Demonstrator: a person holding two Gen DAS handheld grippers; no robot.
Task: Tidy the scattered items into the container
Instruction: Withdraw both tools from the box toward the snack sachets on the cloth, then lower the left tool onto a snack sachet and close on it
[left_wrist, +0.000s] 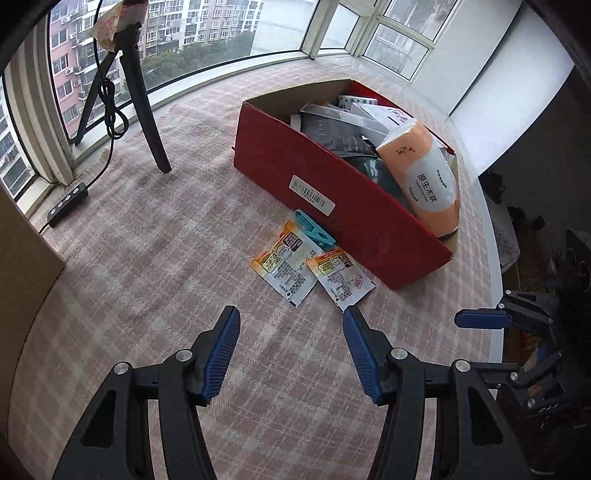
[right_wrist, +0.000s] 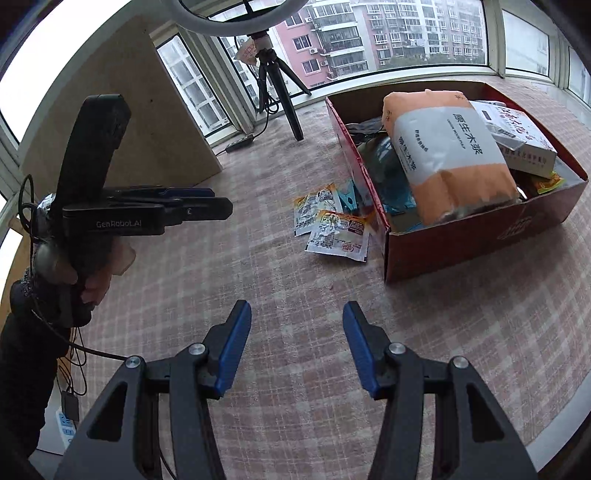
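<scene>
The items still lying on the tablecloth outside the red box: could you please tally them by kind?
Printed sachets: 2 – one nearer the clip, one overlapping its edge.
Blue plastic clip: 1, against the red box wall.
Total: 3 items left outside.

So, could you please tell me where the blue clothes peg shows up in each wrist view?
Left wrist: blue clothes peg at centre, beside the red box's barcoded wall, partly on a sachet.
Right wrist: peg just above centre, left of the box.
Shared landmark: the orange tissue pack.
</scene>
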